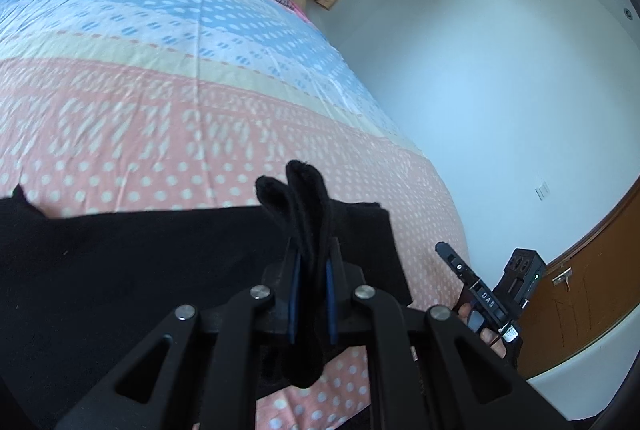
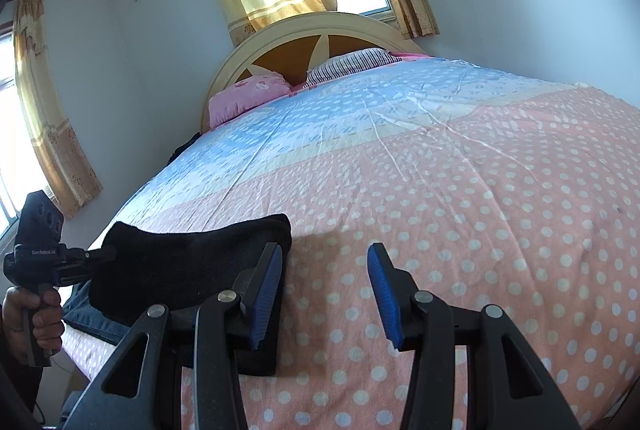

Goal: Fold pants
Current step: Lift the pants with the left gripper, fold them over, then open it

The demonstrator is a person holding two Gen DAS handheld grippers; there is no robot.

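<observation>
Black pants point(image 1: 140, 262) lie on the pink dotted bedspread point(image 1: 160, 133) near the foot of the bed. My left gripper point(image 1: 312, 270) is shut on a bunched fold of the black pants, which sticks up between the blue pads. In the right wrist view the pants point(image 2: 192, 270) lie at lower left, lifted at their left end where the left gripper point(image 2: 102, 254) holds them. My right gripper point(image 2: 324, 270) is open and empty, just right of the pants' edge, with its left finger point(image 2: 266, 290) over the fabric.
A pink pillow point(image 2: 248, 97) and a striped pillow point(image 2: 352, 63) lie at the headboard point(image 2: 320, 29). Blue denim point(image 2: 92, 318) lies under the black pants at the bed's edge. A white wall point(image 1: 500, 89) and a brown door point(image 1: 580, 290) stand on the right.
</observation>
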